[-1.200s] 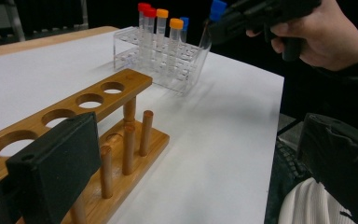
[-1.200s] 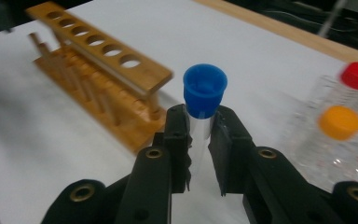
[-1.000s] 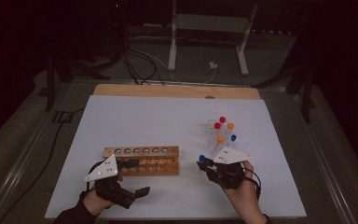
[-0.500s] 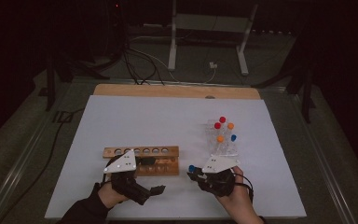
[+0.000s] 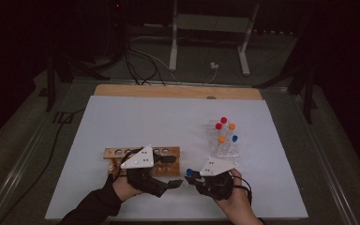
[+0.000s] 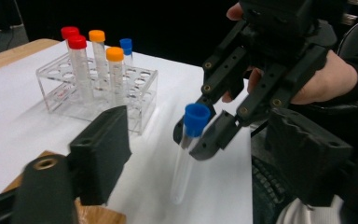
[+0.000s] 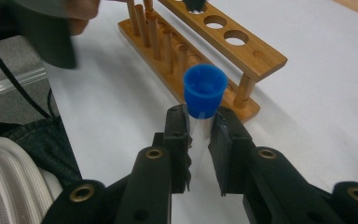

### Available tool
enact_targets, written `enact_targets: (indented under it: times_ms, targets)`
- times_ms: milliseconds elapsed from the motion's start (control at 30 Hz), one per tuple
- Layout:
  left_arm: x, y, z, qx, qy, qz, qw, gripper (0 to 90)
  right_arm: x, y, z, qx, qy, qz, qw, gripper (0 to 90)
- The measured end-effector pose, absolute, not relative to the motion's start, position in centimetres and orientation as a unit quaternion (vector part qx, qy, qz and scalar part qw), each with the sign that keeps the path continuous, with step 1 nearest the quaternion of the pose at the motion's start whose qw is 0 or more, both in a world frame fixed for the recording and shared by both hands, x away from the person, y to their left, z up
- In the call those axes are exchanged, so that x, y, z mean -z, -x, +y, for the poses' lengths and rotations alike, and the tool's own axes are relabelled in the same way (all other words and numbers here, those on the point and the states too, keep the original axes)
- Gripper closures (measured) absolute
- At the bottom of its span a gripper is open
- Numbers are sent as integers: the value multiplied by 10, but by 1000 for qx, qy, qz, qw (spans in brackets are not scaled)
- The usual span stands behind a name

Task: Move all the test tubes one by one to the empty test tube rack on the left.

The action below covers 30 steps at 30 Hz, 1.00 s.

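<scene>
- Wooden rack (image 5: pixel 143 159) lay at near left of the white surface (image 5: pixel 136 117), long side running left to right, row of empty holes along its top bar; no tube seated in it.
- Left hand-held gripper (image 5: pixel 174 183) sat just in front of the rack, pointing right toward the other hand. Its jaws had just been closing part-way, yet in the left gripper view they stood spread with nothing between the pads; the blue-capped tube (image 6: pixel 189 144) was ahead of them, not touched.
- Right hand-held gripper (image 5: pixel 191 174) sat near centre, just right of the left one. Jaws pinched the tube's clear wall just under the blue cap (image 7: pixel 204 94); tube hung roughly upright in the left gripper view, slightly tilted, its lower end free above the surface.
- Clear plastic rack (image 5: pixel 222 143) stood further right and farther off, well apart from both hands, holding five more capped tubes: two red, two orange, one blue.
- Step in hand, as judged: moving one tube from the clear rack to the wooden rack, now at a hand-over or a two-handed steadying.
- Next move calls for: the left jaws brought round the bare lower length of the tube and closed on it before the right lets go, then the tube kept upright and lined over an empty hole.
</scene>
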<state>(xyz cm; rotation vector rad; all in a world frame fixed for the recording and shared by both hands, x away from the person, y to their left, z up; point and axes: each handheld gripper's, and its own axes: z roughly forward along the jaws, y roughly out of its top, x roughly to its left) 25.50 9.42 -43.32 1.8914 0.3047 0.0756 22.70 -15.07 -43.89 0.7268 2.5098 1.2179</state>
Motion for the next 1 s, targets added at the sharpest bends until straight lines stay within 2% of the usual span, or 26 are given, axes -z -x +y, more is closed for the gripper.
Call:
enact_targets:
  times_ms: [233,267,300,400,700,1000]
  targets:
    - [432,-258,79,-37,-810,118,574,407,438,-227,-151,-420,-252,862,127,772]
    - [432,-258,78,-37,-810,117,573,407,438,-227,-151,-420,-252,862,127,772]
    - [433,-258,76,-38,-811,116,572,460,438,-227,-151,-421,-252,862,128,772]
    - [434,-259,71,-40,-814,112,568,537,438,-226,-151,-421,-252,862,128,773]
    - [438,-259,66,-48,-819,102,563,736,437,-226,-150,-421,-252,862,129,772]
    - [437,-259,64,-64,-821,90,559,771,437,-226,-150,-420,-255,862,130,773]
